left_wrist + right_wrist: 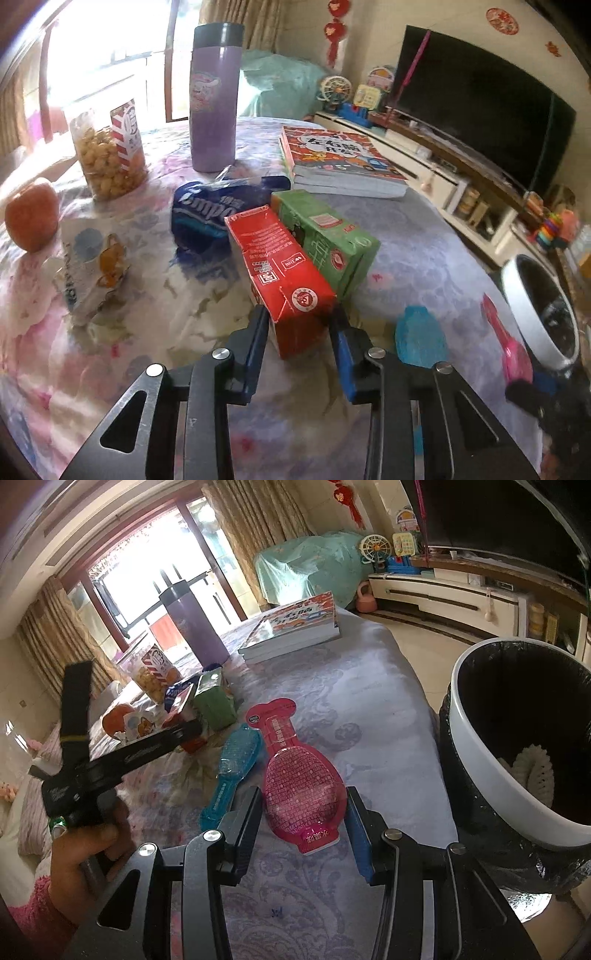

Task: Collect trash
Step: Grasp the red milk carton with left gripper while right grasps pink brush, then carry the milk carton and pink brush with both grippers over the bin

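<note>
A red drink carton [284,273] lies on the flowered tablecloth, and my left gripper [299,317] is shut on its near end, one finger on each side. A green carton [325,232] lies against it, with a crumpled blue wrapper [207,214] behind and a white snack packet [88,273] to the left. My right gripper [304,801] is shut on the wide body of a pink pouch [303,775] that lies flat on the cloth. A blue pouch [232,771] lies just left of it. The white bin [480,768] with a black liner stands at the table's right edge.
At the back of the table stand a purple flask [212,99] and a popcorn jar [107,155], with an orange fruit [31,214] at the left and stacked books [340,162] at the right. A hand [85,849] holds the left gripper. A TV unit lines the right wall.
</note>
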`<state>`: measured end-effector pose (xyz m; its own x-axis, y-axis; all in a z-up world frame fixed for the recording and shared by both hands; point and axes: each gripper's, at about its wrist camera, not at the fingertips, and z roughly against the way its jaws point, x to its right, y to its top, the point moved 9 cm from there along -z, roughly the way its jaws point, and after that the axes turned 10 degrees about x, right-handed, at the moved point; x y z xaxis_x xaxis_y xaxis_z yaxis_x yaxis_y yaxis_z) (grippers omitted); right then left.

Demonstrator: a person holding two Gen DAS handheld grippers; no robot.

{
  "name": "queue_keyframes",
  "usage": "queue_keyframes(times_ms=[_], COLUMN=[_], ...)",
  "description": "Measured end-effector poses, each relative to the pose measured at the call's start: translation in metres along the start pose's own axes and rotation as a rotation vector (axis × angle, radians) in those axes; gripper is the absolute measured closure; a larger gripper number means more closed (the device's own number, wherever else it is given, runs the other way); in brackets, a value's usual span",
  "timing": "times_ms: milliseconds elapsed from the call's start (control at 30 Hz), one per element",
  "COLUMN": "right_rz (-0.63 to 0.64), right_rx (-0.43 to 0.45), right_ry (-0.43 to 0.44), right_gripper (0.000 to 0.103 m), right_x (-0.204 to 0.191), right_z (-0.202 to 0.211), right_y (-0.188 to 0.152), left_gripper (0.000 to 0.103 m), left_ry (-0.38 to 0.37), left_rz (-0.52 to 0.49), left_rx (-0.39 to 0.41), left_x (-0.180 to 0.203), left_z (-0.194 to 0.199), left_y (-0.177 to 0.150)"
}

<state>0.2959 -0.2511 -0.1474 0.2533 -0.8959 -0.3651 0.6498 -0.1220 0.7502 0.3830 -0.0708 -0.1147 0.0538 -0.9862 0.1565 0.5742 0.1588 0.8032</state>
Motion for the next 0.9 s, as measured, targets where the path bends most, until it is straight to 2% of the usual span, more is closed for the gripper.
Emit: queue_keyframes(times_ms=[233, 467, 900], right_rz=[-0.013, -0.026, -0.064], right_rx=[0.009, 0.021, 0.078], right_ry=[0.007, -0.006, -0.074], right_gripper=[0.058, 0.058, 0.058], right_x=[-0.002, 0.0, 0.039], right_z=[0.008, 0.021, 0.059], right_y=[-0.003, -0.006, 0.005], left_gripper=[0.071, 0.071, 0.071], left_ry=[-0.118, -0.219, -0.331], left_rz=[-0.044, -0.113, -0.215], left_rx=[0.01, -0.004, -0.013], left_x=[-0.002, 0.02, 0.082], left_z=[0.042, 0.074, 0.075], left_y=[-0.014, -0.029, -0.033])
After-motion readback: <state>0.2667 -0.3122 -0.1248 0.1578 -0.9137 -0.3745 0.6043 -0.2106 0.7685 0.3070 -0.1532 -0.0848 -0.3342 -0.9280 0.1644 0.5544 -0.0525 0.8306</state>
